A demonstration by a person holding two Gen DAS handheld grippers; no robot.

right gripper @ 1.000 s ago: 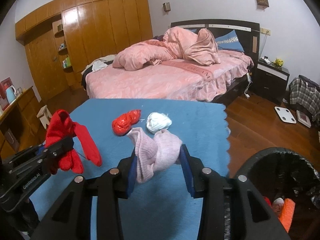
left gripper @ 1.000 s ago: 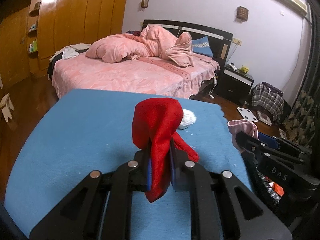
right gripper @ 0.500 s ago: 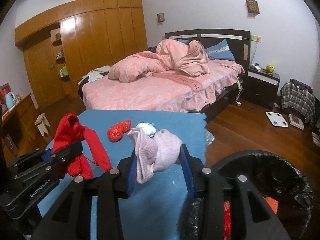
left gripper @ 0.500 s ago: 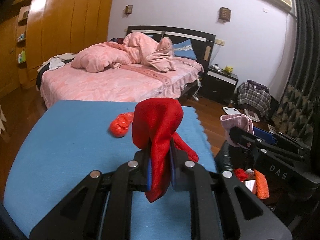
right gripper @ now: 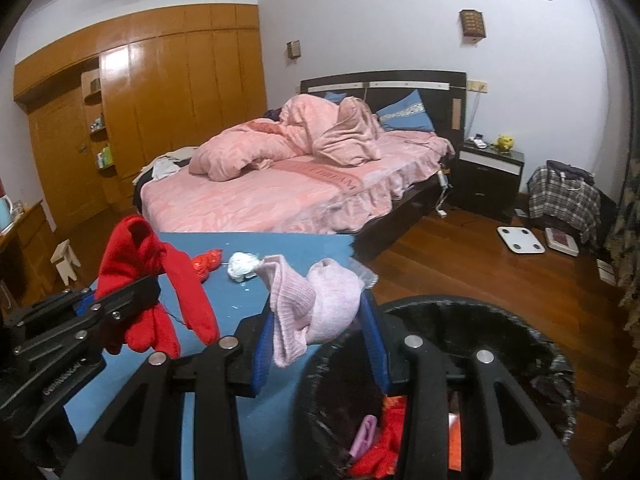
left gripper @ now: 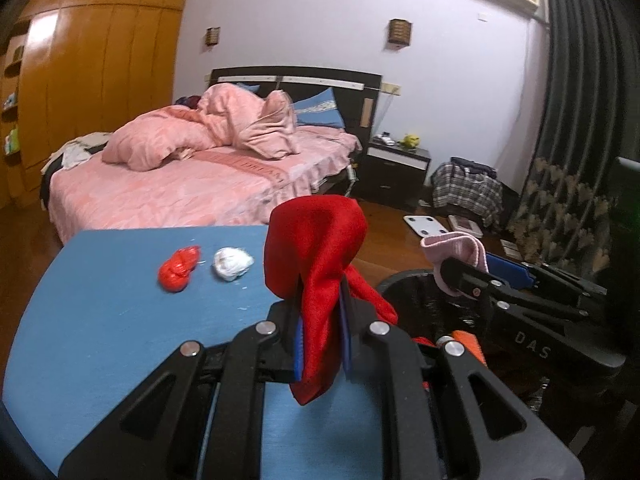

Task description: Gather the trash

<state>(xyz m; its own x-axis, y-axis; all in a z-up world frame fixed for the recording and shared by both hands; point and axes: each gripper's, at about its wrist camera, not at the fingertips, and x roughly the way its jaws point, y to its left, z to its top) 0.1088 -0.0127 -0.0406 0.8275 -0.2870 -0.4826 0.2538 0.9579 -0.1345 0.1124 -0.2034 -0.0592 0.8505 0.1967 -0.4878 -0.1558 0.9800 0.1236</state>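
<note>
A red knitted glove (left gripper: 316,256), soft and folded over, hangs pinched between the narrow jaws of the left gripper (left gripper: 320,344) above the blue table (left gripper: 100,320). The right gripper (right gripper: 320,344) clamps a pale pink knitted glove (right gripper: 312,300), bunched and drooping, at the rim of a black bin (right gripper: 520,332). A crumpled red wad (left gripper: 179,268) and a white wad (left gripper: 233,263) lie side by side on the table.

Both grippers, the left gripper (left gripper: 320,336) and right gripper (right gripper: 320,344), are black linkages with silver screws and blue-padded jaws.
</note>
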